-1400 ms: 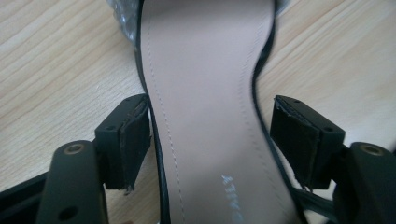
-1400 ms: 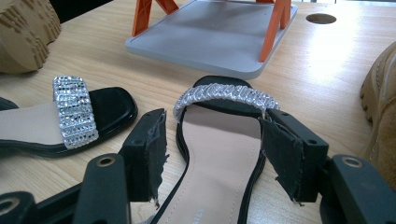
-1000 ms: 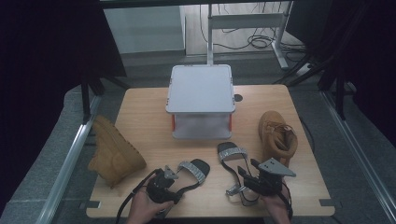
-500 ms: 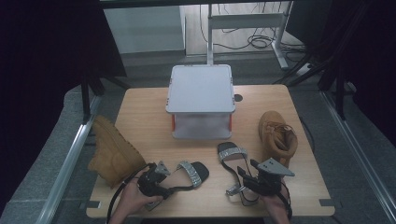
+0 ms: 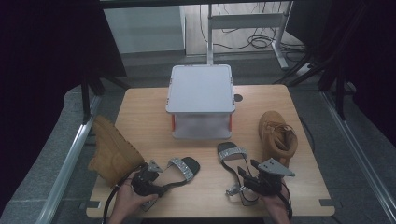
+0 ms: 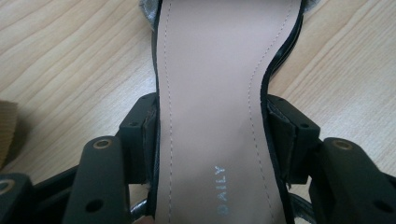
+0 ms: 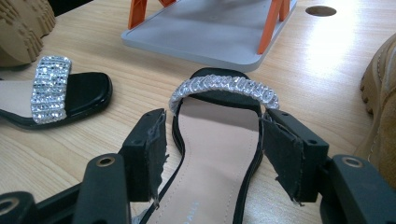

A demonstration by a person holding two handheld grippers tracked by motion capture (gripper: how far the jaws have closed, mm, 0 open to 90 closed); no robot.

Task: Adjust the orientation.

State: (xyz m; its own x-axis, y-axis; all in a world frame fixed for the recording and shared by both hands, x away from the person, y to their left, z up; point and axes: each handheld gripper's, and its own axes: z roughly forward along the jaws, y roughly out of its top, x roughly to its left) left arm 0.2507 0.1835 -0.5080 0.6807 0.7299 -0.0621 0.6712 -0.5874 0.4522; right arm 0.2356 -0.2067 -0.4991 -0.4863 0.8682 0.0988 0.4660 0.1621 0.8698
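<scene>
Two black sandals with glittery straps lie on the wooden table (image 5: 140, 116). The left sandal (image 5: 183, 168) has its tan insole (image 6: 212, 93) squeezed at the waist between my left gripper's (image 6: 212, 140) pads. That gripper (image 5: 159, 185) is shut on it near the front edge. My right gripper (image 7: 212, 140) straddles the right sandal (image 7: 219, 140) just behind its strap, and a small gap shows at the left pad. In the high view the right gripper (image 5: 250, 179) sits over the heel end of the right sandal (image 5: 232, 156).
A grey two-level rack (image 5: 201, 93) with orange posts stands mid-table. One tan boot (image 5: 112, 151) lies on its side at the left edge, another tan boot (image 5: 278, 137) stands at the right. A round hole (image 5: 238, 98) is beside the rack.
My left gripper has slid a little to the left along the front edge, drawing the left sandal with it. The right gripper and right sandal have stayed put.
</scene>
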